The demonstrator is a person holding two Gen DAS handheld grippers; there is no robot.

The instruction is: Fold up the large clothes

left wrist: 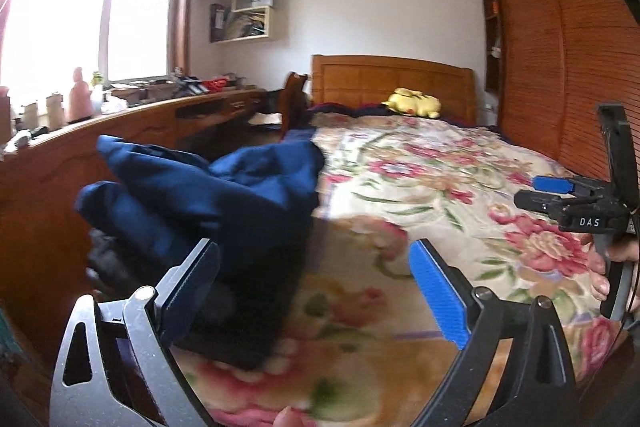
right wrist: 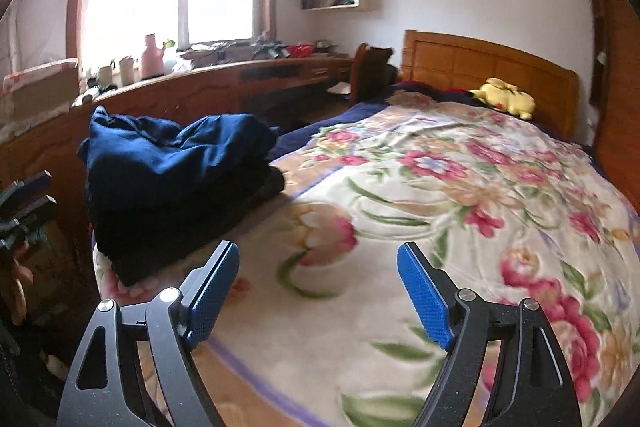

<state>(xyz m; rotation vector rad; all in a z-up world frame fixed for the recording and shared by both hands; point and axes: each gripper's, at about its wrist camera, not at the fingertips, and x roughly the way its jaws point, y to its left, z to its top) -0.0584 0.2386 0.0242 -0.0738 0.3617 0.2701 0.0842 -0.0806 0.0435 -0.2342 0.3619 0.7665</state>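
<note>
A crumpled dark blue garment (left wrist: 208, 195) lies in a heap on darker black clothes at the bed's near left corner; it also shows in the right wrist view (right wrist: 168, 155). My left gripper (left wrist: 316, 279) is open and empty, its left finger close beside the heap. My right gripper (right wrist: 318, 287) is open and empty above the floral bedspread, to the right of the heap. The right gripper also shows at the right edge of the left wrist view (left wrist: 560, 193).
The floral bedspread (right wrist: 460, 187) covers the bed, with a yellow plush toy (right wrist: 506, 97) by the wooden headboard. A long wooden desk (right wrist: 224, 83) with clutter runs under the window on the left. A wooden wardrobe (left wrist: 560, 47) stands on the right.
</note>
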